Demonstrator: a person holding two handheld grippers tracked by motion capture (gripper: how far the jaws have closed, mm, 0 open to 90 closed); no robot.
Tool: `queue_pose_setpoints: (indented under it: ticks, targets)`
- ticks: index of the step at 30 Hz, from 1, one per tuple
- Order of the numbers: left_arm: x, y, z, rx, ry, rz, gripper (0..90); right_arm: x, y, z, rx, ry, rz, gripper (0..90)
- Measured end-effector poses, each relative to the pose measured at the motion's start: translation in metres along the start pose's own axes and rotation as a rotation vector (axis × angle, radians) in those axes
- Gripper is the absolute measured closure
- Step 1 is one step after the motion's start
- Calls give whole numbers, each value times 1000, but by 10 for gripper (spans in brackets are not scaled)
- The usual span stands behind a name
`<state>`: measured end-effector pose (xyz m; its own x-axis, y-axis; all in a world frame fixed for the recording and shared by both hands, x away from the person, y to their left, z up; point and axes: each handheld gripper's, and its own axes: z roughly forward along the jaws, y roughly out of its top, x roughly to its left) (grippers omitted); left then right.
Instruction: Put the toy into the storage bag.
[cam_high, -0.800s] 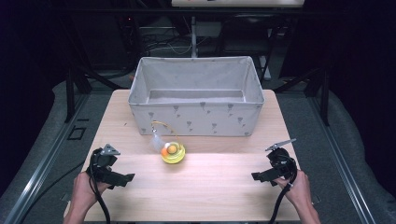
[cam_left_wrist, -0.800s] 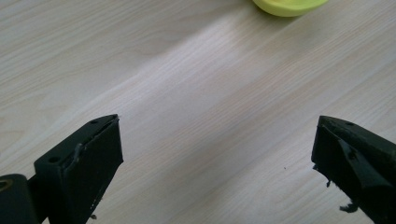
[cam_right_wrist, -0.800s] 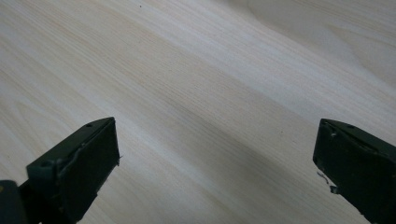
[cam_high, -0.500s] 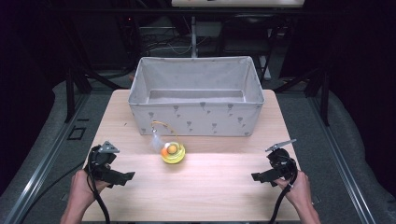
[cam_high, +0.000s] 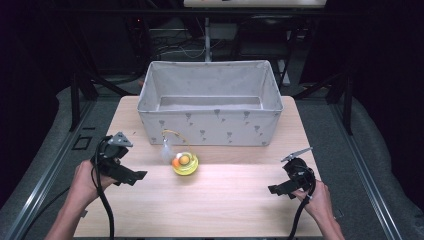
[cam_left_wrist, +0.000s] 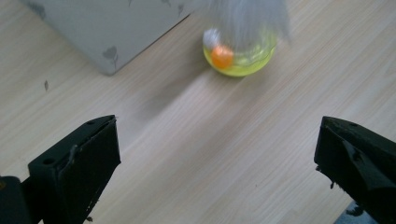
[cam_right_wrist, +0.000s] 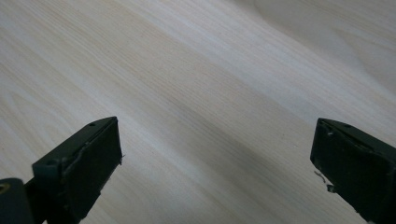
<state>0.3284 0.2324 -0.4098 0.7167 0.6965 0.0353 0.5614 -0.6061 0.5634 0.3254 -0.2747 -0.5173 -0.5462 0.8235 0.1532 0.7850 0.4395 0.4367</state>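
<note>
Left gripper (cam_high: 131, 176) jaws spread, aimed at yellow round plastic toy (cam_left_wrist: 239, 55) with white feather; approach low, straddle base. Right gripper (cam_high: 281, 189) spread, empty.

Bright lit table (cam_high: 220, 200), dark surroundings, soft shadows, toy's white tuft (cam_left_wrist: 250, 18) blurred

We see a small round toy (cam_high: 184, 163) with a translucent yellow bowl-shaped base that holds an orange ball (cam_high: 176, 162) and a paler yellow one side by side. A white feathery tuft (cam_high: 165, 149) rises from it on a thin yellow wire that arches over the top. It stands upright on the bench (cam_high: 225, 200), left of the middle and just in front of the fabric bin (cam_high: 210, 127), near its front wall but not touching it.
</note>
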Motion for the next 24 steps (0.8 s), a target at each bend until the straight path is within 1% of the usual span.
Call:
queue_pose_setpoints:
  ticks: [1, 2, 3, 6, 7, 8, 9, 10, 12, 13, 14, 15, 16, 17, 19, 20, 22, 24]
  targets:
    - [0, 0, 0, 0, 0, 0, 2, 0, 0, 0, 0, 0, 0, 16]
    - [1, 12, -2, 8, -13, 26, 2, 0, 0, -1, -10, 2, 1, 16]
    - [1, 18, -3, 15, -15, 42, 2, 0, 0, -1, -18, 1, 5, 16]
    - [1, 34, -5, 25, -30, 81, 1, -1, -1, -2, -8, 10, 6, 16]
    - [1, 40, -5, 32, -39, 89, 1, -1, -1, -2, -11, 7, 9, 16]
    - [1, 40, -5, 32, -39, 89, 1, -1, -1, -2, -13, 6, 6, 16]
    - [1, 50, -5, 44, -48, 110, 1, -1, -2, -2, -12, 8, 6, 16]
    - [1, 56, -5, 56, -48, 124, 1, -1, -2, -2, -19, 8, 8, 16]
    - [-1, 66, -3, 72, -48, 148, 1, -1, -2, -2, -21, 9, 12, 16]
    - [-4, 76, -1, 93, -51, 179, 1, -2, -2, -2, -18, 5, 8, 16]
    - [-4, 76, -1, 93, -51, 179, 1, -2, -2, -2, -18, 5, 8, 16]
    - [-6, 80, 0, 100, -53, 195, 1, -2, -2, -2, -20, 8, 9, 16]
    - [-9, 87, 1, 115, -58, 220, 1, -2, -2, -2, -21, 9, 10, 16]
    - [-11, 92, 1, 121, -55, 235, 1, -2, -2, -2, -18, 12, 8, 16]
    - [-14, 101, 3, 129, -67, 258, 2, -2, -2, -2, -20, 15, 10, 15]
    - [-15, 105, 4, 134, -71, 265, 2, -3, -2, -3, -12, 16, 3, 14]
    - [-17, 114, 6, 143, -70, 288, 4, -3, -3, -2, -17, 20, 10, 13]
    - [-18, 121, 8, 145, -75, 297, 14, -3, -3, -2, -16, 20, 10, 13]
